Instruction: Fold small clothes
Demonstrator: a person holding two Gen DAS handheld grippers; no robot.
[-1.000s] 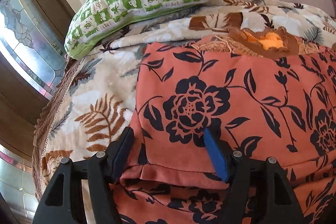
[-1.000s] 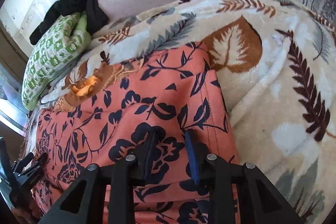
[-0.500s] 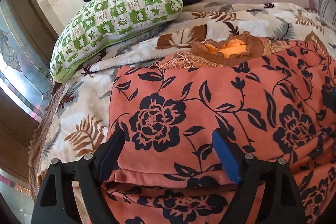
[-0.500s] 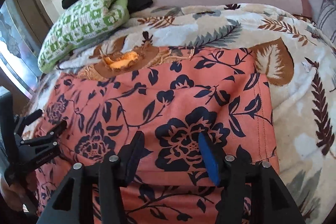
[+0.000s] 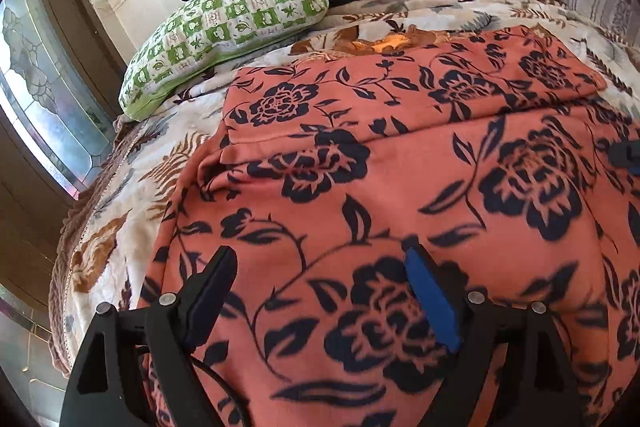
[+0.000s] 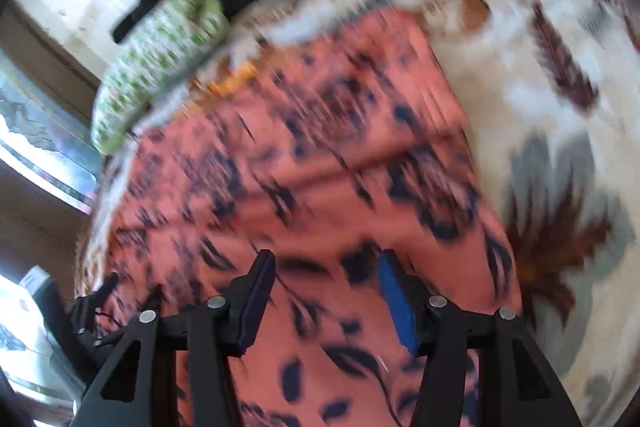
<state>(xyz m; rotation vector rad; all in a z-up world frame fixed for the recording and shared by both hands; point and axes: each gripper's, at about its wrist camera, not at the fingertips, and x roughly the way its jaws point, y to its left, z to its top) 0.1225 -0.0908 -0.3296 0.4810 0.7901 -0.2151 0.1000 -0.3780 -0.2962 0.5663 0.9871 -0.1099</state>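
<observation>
both hand-held grippers (image 5: 316,285) (image 6: 326,285) agape over folded floral garment (image 5: 400,167).

Bright daylight from a patterned glass window (image 5: 44,99) at the left lights both fisheye views, their edges curved and ringed in black; the left wrist view is mostly sharp, while the right wrist view is heavily motion-blurred, smearing the floral garment (image 6: 320,167).

one floral garment (image 5: 400,187), one green pillow (image 5: 224,27), two grippers (image 5: 316,291) (image 6: 326,291)
</observation>
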